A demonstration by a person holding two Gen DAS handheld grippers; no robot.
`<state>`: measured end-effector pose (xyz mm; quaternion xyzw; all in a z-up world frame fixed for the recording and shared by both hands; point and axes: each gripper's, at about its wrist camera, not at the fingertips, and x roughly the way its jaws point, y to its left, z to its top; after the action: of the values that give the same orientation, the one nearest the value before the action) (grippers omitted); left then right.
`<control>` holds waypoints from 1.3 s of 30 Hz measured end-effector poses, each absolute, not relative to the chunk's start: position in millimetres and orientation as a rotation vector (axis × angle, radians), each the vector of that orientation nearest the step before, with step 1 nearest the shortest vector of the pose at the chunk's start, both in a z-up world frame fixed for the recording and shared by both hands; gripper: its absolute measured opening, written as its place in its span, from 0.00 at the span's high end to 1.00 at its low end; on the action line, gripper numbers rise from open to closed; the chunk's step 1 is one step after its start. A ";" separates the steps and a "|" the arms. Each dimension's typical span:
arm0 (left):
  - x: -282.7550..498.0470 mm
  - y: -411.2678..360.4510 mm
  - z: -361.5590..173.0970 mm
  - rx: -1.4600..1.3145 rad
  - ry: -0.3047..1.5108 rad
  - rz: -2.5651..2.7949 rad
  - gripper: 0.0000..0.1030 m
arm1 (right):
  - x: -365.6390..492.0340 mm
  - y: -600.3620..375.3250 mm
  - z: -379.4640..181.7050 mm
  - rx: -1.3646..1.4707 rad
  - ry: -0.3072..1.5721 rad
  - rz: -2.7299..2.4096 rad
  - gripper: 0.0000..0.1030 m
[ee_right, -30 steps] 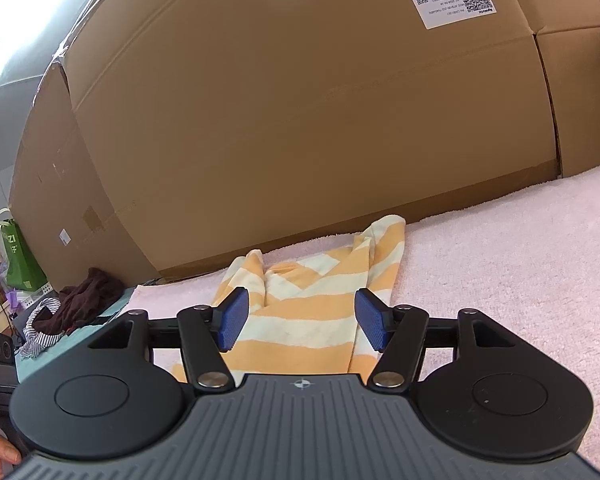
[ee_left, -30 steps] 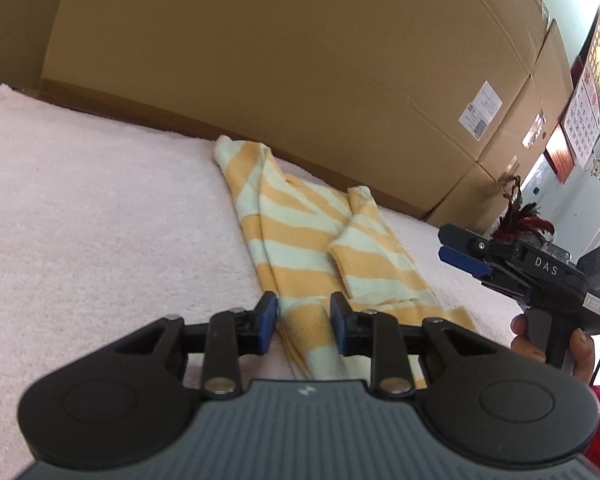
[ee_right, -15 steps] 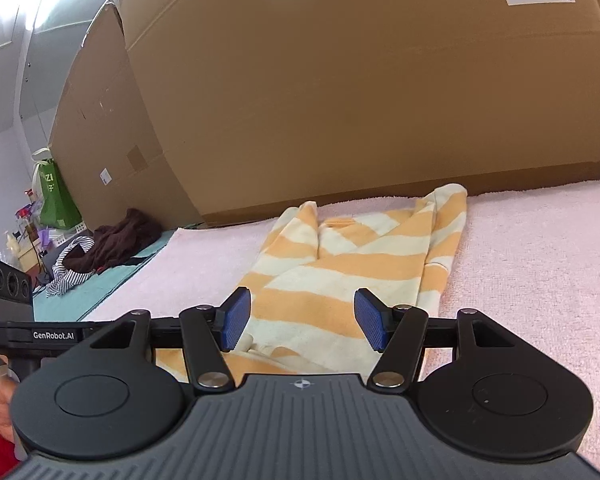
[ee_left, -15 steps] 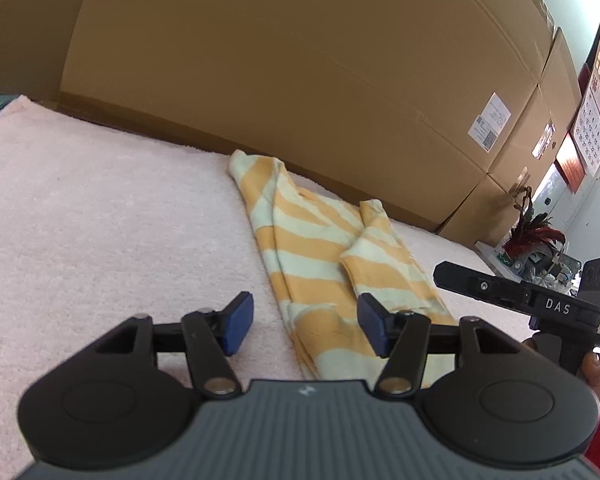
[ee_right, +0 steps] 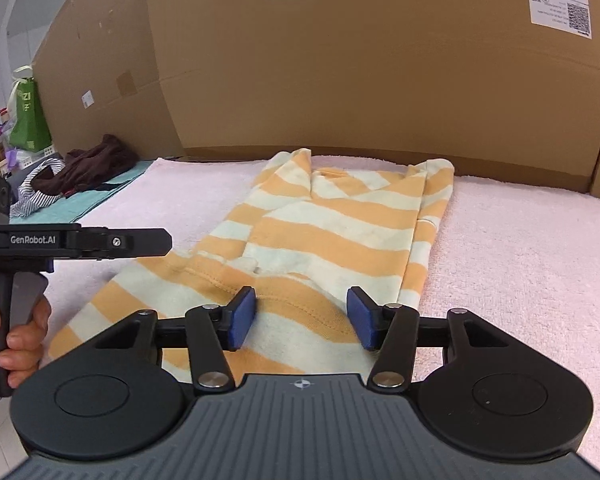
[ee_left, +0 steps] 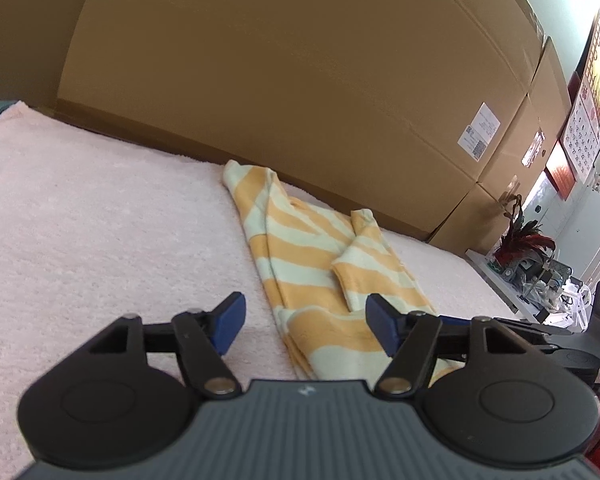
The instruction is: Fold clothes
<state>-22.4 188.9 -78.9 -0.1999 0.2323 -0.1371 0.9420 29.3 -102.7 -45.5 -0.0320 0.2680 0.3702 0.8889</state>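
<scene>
The left gripper point(ee_left: 303, 322) has just been opening; its jaws stand wide with nothing pressed between them, the near hem of the shirt point(ee_left: 320, 268) lying below and beyond the pads. It looks to have let the cloth go so the fold can settle.

The right gripper point(ee_right: 301, 317) has just been closing a little, yet its blue pads point(ee_right: 242, 316) stand apart over the shirt's turned-up orange hem point(ee_right: 292, 300); no cloth is pinched that I can see. It seems lined up to take that hem for the next fold.

The shirt, striped orange and pale, lies lengthwise on the pink towel point(ee_right: 520, 248) that covers the counter, both sleeves tucked in over the body, collar toward the cardboard boxes point(ee_right: 360, 60) behind. So the side folds look done and the bottom-to-top fold is left.

Off to the left, other clothes point(ee_right: 80, 168) wait in a heap.
</scene>
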 end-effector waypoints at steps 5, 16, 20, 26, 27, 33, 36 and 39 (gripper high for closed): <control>-21.5 181.8 -76.9 -0.372 0.470 -0.311 0.27 | 25.7 -92.6 -47.5 -0.091 0.558 0.703 0.42; -34.5 166.7 -71.2 -0.250 0.408 -0.322 0.26 | -27.8 -152.0 -42.0 0.100 0.489 0.585 0.75; -33.8 158.8 -70.0 -0.199 0.424 -0.313 0.26 | -35.3 -162.6 -51.1 0.156 0.538 0.620 0.77; -28.7 156.9 -71.1 -0.192 0.464 -0.277 0.23 | -21.2 -155.6 -49.9 0.196 0.552 0.536 0.75; -27.8 156.2 -71.2 -0.189 0.471 -0.273 0.23 | -19.9 -151.8 -45.2 0.193 0.537 0.550 0.75; -29.1 152.9 -71.3 -0.165 0.471 -0.269 0.23 | 6.2 -117.8 -43.8 0.152 0.611 0.647 0.83; -29.4 152.8 -71.3 -0.163 0.469 -0.261 0.22 | 19.7 -117.9 -50.8 0.166 0.614 0.606 0.92; -25.9 154.3 -72.3 -0.176 0.488 -0.254 0.19 | 18.0 -124.4 -51.5 0.180 0.583 0.579 0.90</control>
<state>-25.9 154.3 -72.3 -0.0865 0.2406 -0.1250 0.9586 17.9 -124.4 -51.5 0.0875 0.2829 0.2810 0.9129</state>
